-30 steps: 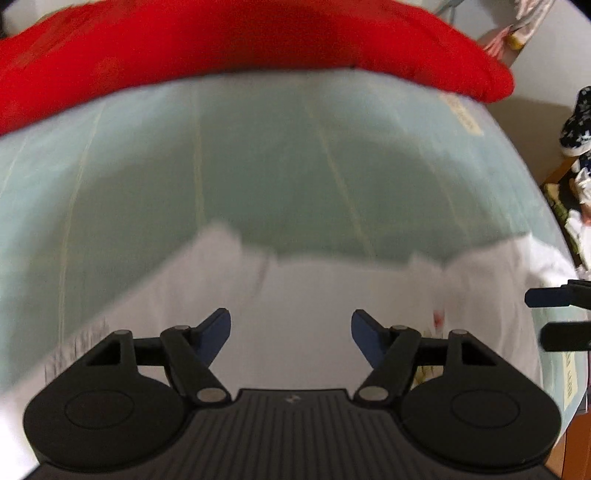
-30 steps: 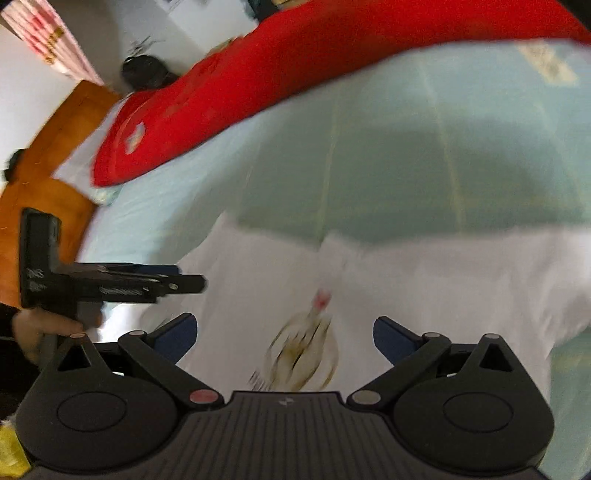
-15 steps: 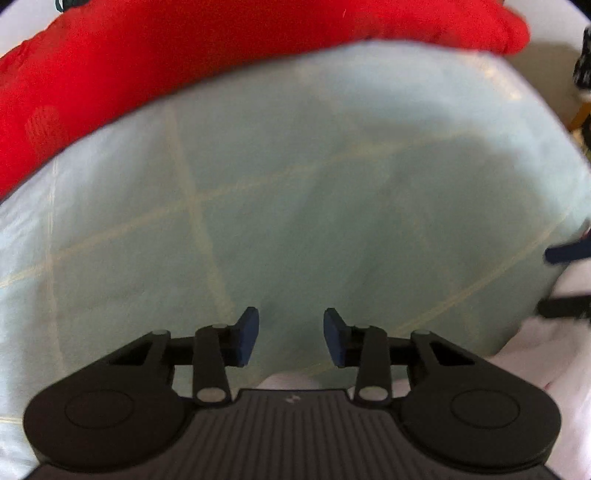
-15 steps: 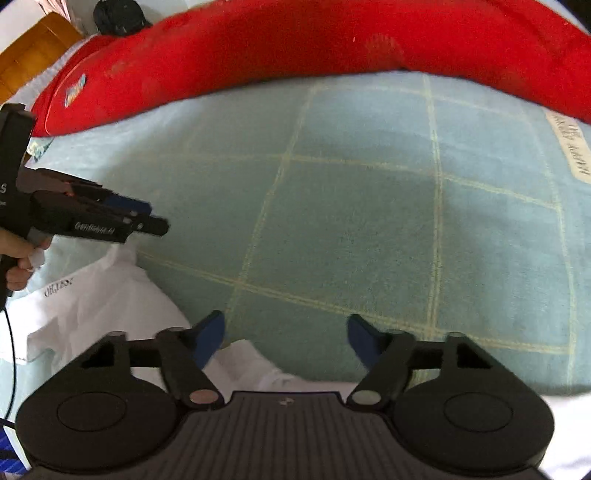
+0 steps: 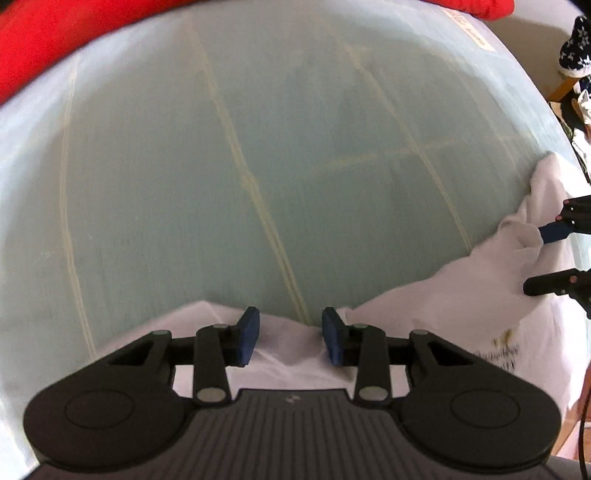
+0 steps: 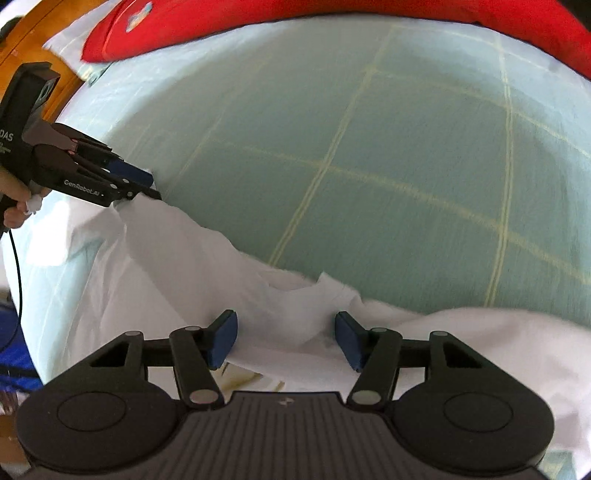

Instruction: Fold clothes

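Note:
A white shirt [image 5: 461, 295] [image 6: 177, 258] with a small printed picture lies crumpled on the pale green checked bed sheet [image 5: 258, 147] [image 6: 406, 129]. My left gripper [image 5: 290, 338] points steeply down at the shirt's far edge. Its jaws stand partly apart, with a fold of cloth lying between the pads and not squeezed. In the right wrist view, the left gripper [image 6: 149, 188] touches the shirt's raised corner. My right gripper [image 6: 286, 339] [image 5: 543, 258] straddles a bunched ridge of the shirt. Its jaws are closing, and a gap still shows beside each pad.
A red quilt [image 5: 44, 40] [image 6: 332, 11] runs along the far side of the bed. Wooden furniture [image 6: 44, 33] stands at the left of the right wrist view. Dark star-patterned cloth [image 5: 572, 48] lies beyond the bed's right edge. A hand [image 6: 13, 199] holds the left gripper.
Both grippers have dropped onto the shirt's far edge after swinging out over the bare sheet. Both pairs of jaws are narrower than a second ago.

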Available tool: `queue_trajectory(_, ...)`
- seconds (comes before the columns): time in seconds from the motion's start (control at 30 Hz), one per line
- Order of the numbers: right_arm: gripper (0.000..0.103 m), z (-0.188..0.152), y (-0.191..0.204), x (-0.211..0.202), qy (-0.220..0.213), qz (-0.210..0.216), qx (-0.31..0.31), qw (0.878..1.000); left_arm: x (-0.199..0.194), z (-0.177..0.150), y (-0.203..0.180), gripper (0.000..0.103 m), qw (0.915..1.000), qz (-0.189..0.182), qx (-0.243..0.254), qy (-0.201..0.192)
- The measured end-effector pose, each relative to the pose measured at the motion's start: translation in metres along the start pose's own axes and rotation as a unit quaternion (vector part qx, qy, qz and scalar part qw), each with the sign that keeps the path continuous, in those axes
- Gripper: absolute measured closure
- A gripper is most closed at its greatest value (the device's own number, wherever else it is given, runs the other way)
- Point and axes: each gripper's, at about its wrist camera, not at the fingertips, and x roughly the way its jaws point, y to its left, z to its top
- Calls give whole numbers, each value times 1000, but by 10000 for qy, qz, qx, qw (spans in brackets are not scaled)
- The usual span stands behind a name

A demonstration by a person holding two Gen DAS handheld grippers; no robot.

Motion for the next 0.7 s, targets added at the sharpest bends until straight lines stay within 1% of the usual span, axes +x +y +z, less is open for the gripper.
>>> queue_trajectory(0.03, 37, -7, 3, -1, 14, -13, -33, 10000, 0, -9, -2, 67, 10000, -5, -61, 5)
queue_trajectory(0.13, 34, -30, 10, -1, 26, -75, -107, 9999, -6, -28, -9, 67, 9995, 121, -218, -206)
queue_trajectory(0.27, 32, -57, 16, 4, 49, -124, -114, 9998, -20, -45, -13, 67, 9974, 253, -464, -485)
queue_trajectory(0.33, 27, -66, 14, 9, 67, -38, 38, 10000, -26, -46, -17, 67, 9968, 326, -418, -595)
queue_trajectory(0.37, 26, -71, 15, 10, 50, -15, 111, 9999, -30, -46, -20, 67, 9965, 362, -394, -650)
queue_trajectory(0.43, 23, -78, 16, 11, -69, -17, 61, 10000, -35, -54, -22, 67, 9963, 375, -271, -731)
queue_trajectory(0.53, 22, -85, 20, 12, -212, -87, -51, 9997, -32, -66, -28, 67, 9961, 515, -81, -712)
queue_trajectory(0.7, 23, -96, 21, 10, -298, -71, -71, 9995, -33, -87, -32, 66, 9969, 587, -124, -514)
